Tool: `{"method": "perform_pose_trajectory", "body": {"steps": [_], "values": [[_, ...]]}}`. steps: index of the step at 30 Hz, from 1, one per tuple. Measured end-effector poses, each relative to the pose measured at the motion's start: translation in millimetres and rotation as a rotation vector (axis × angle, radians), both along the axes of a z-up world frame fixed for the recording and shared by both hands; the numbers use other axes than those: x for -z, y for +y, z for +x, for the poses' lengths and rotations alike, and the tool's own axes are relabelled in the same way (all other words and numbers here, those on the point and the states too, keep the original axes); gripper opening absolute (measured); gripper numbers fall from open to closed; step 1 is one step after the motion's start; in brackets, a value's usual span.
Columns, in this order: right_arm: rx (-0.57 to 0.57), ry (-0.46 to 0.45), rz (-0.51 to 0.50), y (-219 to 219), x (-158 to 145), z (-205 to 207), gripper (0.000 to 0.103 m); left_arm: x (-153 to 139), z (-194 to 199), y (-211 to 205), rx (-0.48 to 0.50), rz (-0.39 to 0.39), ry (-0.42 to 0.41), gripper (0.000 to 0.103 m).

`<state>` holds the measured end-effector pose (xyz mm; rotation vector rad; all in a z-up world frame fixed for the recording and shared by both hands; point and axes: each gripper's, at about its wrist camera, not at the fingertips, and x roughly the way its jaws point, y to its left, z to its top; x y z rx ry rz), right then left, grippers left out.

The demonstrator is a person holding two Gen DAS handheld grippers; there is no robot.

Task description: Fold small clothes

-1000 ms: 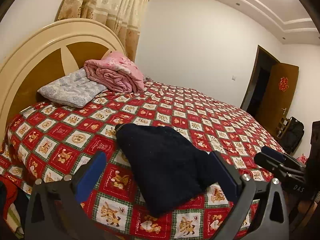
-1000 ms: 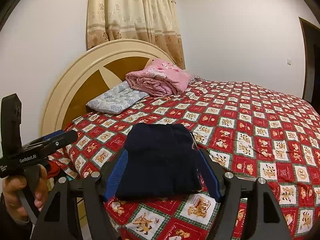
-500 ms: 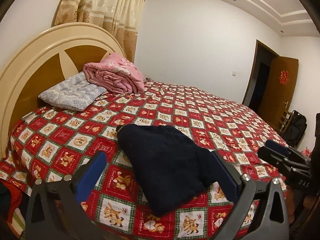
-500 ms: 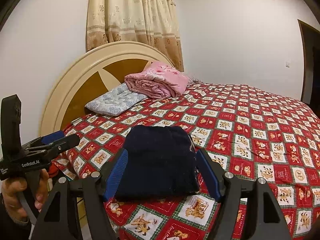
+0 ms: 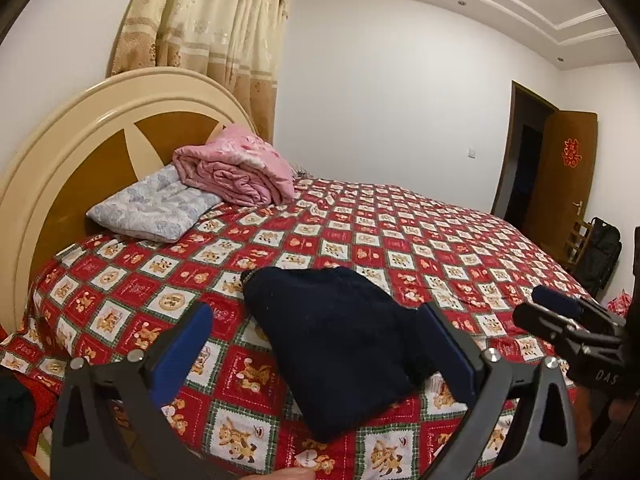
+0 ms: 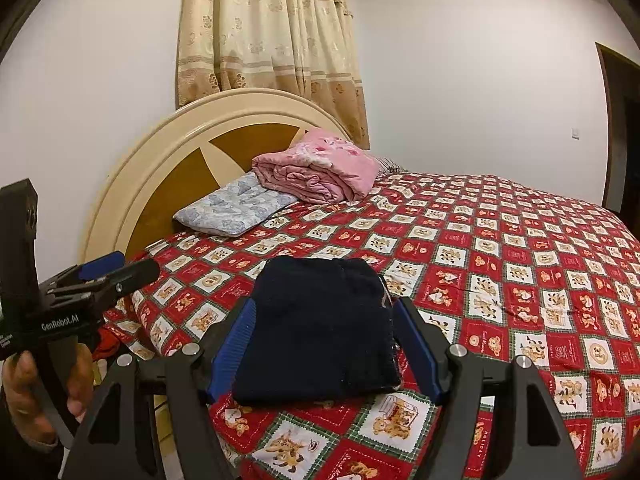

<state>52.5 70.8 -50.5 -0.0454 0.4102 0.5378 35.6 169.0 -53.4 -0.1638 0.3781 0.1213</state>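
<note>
A dark navy garment (image 5: 332, 344) lies folded into a rough rectangle on the red bear-print bedspread (image 5: 440, 248), near the bed's front edge. My left gripper (image 5: 316, 316) is open and held just short of the garment, nothing between its blue pads. In the right wrist view the same garment (image 6: 320, 328) shows between the fingers of my right gripper (image 6: 326, 308), which is open and not pressing on it. Each gripper appears in the other's view: the left gripper (image 6: 116, 272) held by a hand at the left, the right gripper (image 5: 560, 308) at the right.
A pink folded quilt (image 5: 236, 172) and a pale blue pillow (image 5: 156, 208) lie by the cream headboard (image 5: 80, 128). An open brown door (image 5: 560, 176) and a black bag (image 5: 604, 256) stand at the far right. Red cloth (image 6: 108, 340) hangs below the bed's left edge.
The left wrist view has rolled and shifted slightly. The right gripper and the garment have not moved. Both grippers have stayed open.
</note>
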Motion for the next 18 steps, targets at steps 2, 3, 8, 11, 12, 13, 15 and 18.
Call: {"method": "perform_pose_trajectory", "body": {"steps": [2,3,8,11,12,13,15,18], "values": [[-0.002,0.006,-0.001,0.6,2.0,0.4,0.072,0.1,2.3,-0.1,-0.011,0.009,0.0,0.103],[-0.002,0.008,-0.001,0.9,2.8,0.2,0.072,0.3,2.5,0.6,-0.015,0.01,-0.001,0.103],[-0.004,0.009,-0.003,1.0,4.6,0.5,0.072,3.3,6.2,0.1,-0.02,0.024,0.01,0.103],[-0.004,0.01,-0.004,1.5,5.0,0.8,0.072,4.8,6.4,1.3,-0.017,0.022,0.016,0.103],[-0.004,0.01,-0.003,1.5,5.2,0.4,0.072,5.6,6.4,1.9,-0.013,0.021,0.016,0.103],[-0.005,0.011,-0.003,1.4,6.2,0.1,0.072,6.5,6.6,3.2,-0.014,0.017,0.015,0.103],[-0.004,0.013,-0.006,0.9,8.3,0.1,0.072,7.9,7.7,4.8,-0.015,0.008,0.018,0.103],[-0.001,0.02,0.0,-1.6,10.4,0.4,0.072,9.5,9.6,5.3,-0.011,0.005,0.018,0.103]]}}
